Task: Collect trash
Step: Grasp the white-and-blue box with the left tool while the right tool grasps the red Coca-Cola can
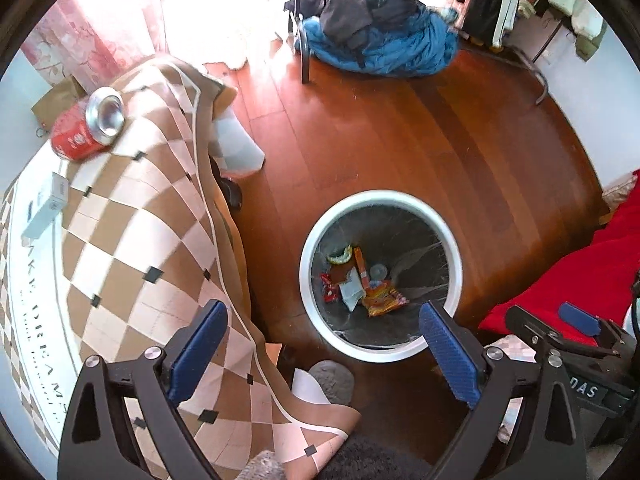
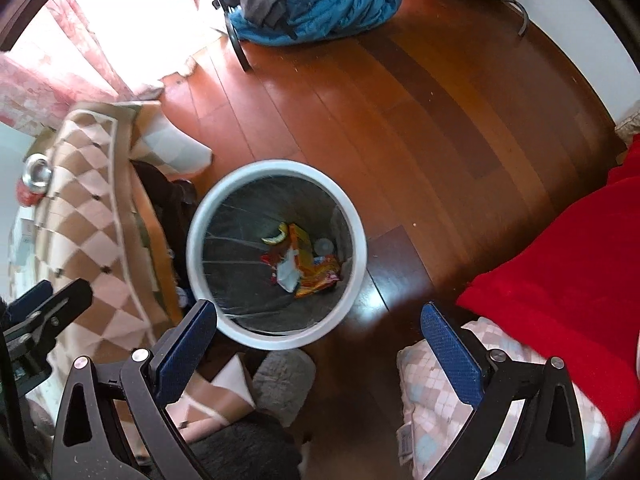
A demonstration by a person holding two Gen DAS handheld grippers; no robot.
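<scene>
A white-rimmed trash bin (image 1: pixel 308 248) (image 2: pixel 360 240) with a dark liner stands on the wooden floor. In it lie snack wrappers (image 1: pixel 384 300) (image 2: pixel 316 276) and a banana peel (image 2: pixel 276 236). A red soda can (image 1: pixel 84 128) (image 2: pixel 32 184) lies on its side on the checkered cloth of the table (image 1: pixel 132 220). A small white box (image 1: pixel 44 204) lies near it. My left gripper (image 1: pixel 324 348) hangs open and empty above the bin's near rim. My right gripper (image 2: pixel 320 344) is open and empty too, just short of the bin; it also shows at the right edge (image 1: pixel 576 320) of the left wrist view.
A red blanket (image 2: pixel 560 272) and a patterned pillow (image 2: pixel 432 400) lie to the right. Blue and dark clothes (image 1: pixel 380 36) are piled by a dark frame leg (image 1: pixel 305 60) at the far side. A grey slipper (image 2: pixel 280 384) sits below the bin. Pink curtains (image 1: pixel 96 28) hang at the back left.
</scene>
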